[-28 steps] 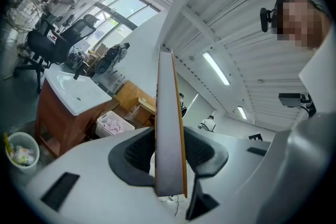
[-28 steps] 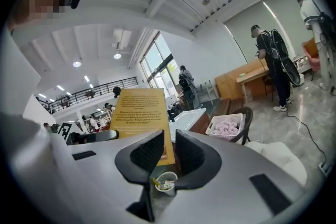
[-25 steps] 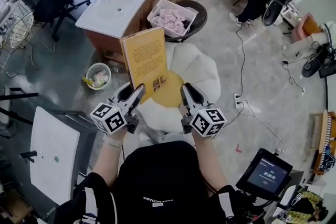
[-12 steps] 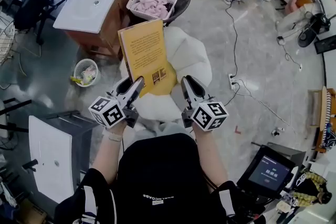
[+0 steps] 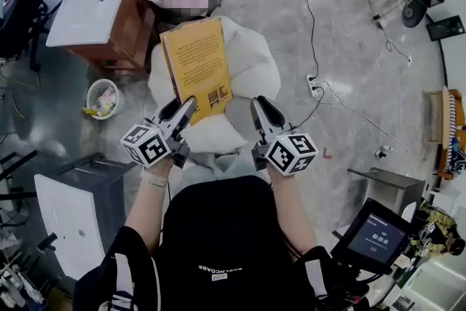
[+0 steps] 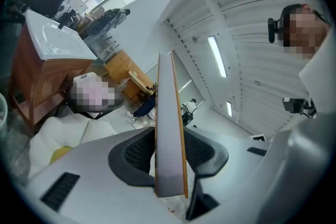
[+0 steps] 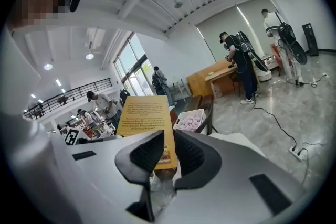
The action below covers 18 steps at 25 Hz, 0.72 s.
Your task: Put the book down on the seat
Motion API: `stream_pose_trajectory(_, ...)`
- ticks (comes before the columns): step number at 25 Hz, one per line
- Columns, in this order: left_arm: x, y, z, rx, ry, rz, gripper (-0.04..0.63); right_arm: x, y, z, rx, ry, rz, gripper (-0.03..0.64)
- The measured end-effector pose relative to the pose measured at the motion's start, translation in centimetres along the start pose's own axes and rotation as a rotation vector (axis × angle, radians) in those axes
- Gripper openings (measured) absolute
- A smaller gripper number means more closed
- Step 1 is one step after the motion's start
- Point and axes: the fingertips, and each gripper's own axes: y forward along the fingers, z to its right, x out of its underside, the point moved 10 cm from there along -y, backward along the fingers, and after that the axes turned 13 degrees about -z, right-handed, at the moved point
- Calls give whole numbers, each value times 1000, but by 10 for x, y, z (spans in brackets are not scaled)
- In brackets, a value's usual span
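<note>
Left gripper (image 5: 186,107) clamped on the yellow book (image 5: 195,62) by its lower corner (printed cover showing), above the white seat (image 5: 255,73), right gripper (image 5: 259,105) jaws apart, empty

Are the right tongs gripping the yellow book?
No, the right tongs stand empty beside the book, which the left tongs clamp by its edge.

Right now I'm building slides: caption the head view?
Left claw grips a yellow book above the white seat; right claw open.
</note>
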Motion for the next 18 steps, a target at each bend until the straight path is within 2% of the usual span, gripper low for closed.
stream_pose_trajectory(18,41,104,-54,20,-116,-139,156,21,-2,83,83,99,-70,84)
